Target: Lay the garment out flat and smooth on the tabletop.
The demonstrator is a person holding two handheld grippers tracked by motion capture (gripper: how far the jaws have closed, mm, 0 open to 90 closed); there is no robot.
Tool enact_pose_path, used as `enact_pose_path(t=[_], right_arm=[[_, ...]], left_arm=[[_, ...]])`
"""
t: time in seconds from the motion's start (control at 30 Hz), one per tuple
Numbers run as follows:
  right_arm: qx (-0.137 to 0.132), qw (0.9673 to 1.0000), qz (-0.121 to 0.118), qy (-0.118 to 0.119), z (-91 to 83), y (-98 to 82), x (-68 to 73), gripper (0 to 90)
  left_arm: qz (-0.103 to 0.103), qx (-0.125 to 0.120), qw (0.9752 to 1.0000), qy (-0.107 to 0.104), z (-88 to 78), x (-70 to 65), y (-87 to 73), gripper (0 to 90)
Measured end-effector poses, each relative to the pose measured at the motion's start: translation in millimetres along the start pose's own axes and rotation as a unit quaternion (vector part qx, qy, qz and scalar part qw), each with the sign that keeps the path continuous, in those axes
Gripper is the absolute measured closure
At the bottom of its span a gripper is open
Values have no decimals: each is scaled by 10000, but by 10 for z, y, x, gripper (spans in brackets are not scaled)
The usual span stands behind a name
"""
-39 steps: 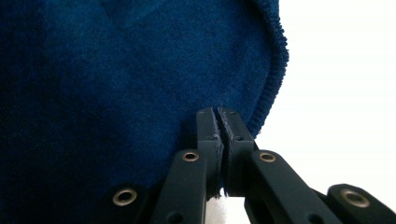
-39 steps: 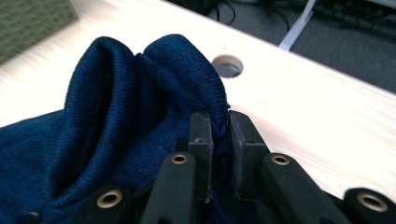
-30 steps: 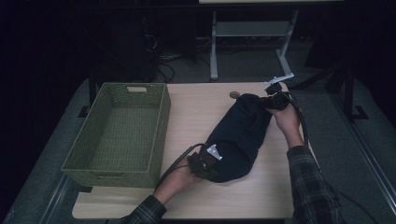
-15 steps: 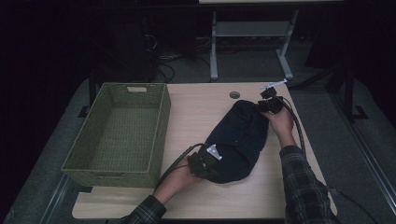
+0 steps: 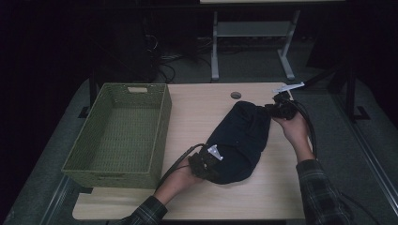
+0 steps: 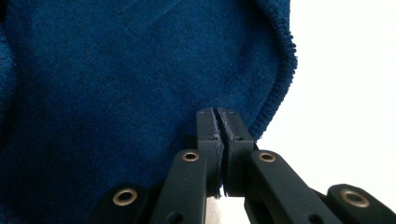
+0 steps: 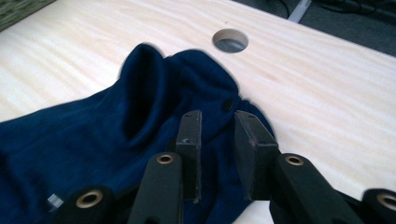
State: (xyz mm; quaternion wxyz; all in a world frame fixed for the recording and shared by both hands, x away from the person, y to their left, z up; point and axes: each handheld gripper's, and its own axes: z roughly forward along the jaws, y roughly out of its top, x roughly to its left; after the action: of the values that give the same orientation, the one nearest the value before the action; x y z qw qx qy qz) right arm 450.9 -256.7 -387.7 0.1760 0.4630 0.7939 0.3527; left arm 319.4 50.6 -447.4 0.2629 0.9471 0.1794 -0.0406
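Left gripper (image 6: 218,116) clamping blue garment (image 5: 241,140), no legible writing

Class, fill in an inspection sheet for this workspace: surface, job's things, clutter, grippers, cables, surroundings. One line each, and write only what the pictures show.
Surface: light wooden table with a round hole near its far edge.
Job's things: dark blue garment lying bunched on the table; green woven basket at the left, nothing seen inside.
Clutter: nothing seen.
Grippers: left gripper, jaws closed on the garment's ribbed edge; right gripper, jaws apart over the garment's far end.
Cables: a black cable trails from the left gripper, another from the right; more lie on the floor behind.
Surroundings: dark room; a grey metal frame stands beyond the table.
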Motion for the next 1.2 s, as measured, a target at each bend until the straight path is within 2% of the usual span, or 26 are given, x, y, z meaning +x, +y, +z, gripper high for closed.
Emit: enact_pose_path(t=[0.1, 0.23, 0.3, 0.43, 0.53, 0.57, 0.6, 0.63, 0.67, 0.73, 0.8, 1.1, 1.13, 1.2], right_arm=[[25, 10000, -41, -14, -91, -83, 44, 783], [53, 9999, 7, 116, -190, -204, 101, 856], [47, 9997, -43, 217, -247, -284, 140, 894], [1, 9992, -26, 392, -338, -431, 249, 898], [-26, 9987, -106, 492, -364, -543, 346, 898], [-26, 9987, -106, 492, -364, -543, 346, 898], [32, 9984, -181, 530, -366, -610, 418, 898], [32, 9984, -181, 530, -366, -610, 418, 898], [53, 9980, -248, 585, -356, -681, 488, 898], [78, 9978, -233, 614, -347, -735, 545, 898], [111, 9976, -313, 600, -310, -802, 601, 898], [396, 9957, -400, 736, -161, -1026, 777, 898], [590, 9948, -428, 717, -117, -1079, 800, 898], [700, 9940, -440, 712, -86, -1123, 831, 898]], left_arm=[[8, 5, 10000, 8, 2, 0, 1, 875], [2, 0, 10000, 5, 2, 0, 0, 875], [6, 0, 10000, 6, 2, 0, 0, 875], [19, -2, 10000, 10, 1, 3, 2, 875], [15, 22, 10000, -7, 1, 4, 5, 874], [15, 22, 10000, -7, 1, 4, 5, 874], [6, 23, 10000, -7, 1, 4, 8, 874], [23, 28, 10000, 6, 1, 3, 10, 874], [7, 37, 10000, 8, 2, -5, 13, 874], [23, 46, 10000, 21, 1, -7, 17, 873], [-34, 54, 10000, 10, 1, -11, 19, 871], [-37, 69, 10000, 21, -2, -12, 29, 860], [-45, 67, 10000, 23, -3, -14, 29, 857], [-48, 77, 10000, 36, -4, -25, 29, 855]])
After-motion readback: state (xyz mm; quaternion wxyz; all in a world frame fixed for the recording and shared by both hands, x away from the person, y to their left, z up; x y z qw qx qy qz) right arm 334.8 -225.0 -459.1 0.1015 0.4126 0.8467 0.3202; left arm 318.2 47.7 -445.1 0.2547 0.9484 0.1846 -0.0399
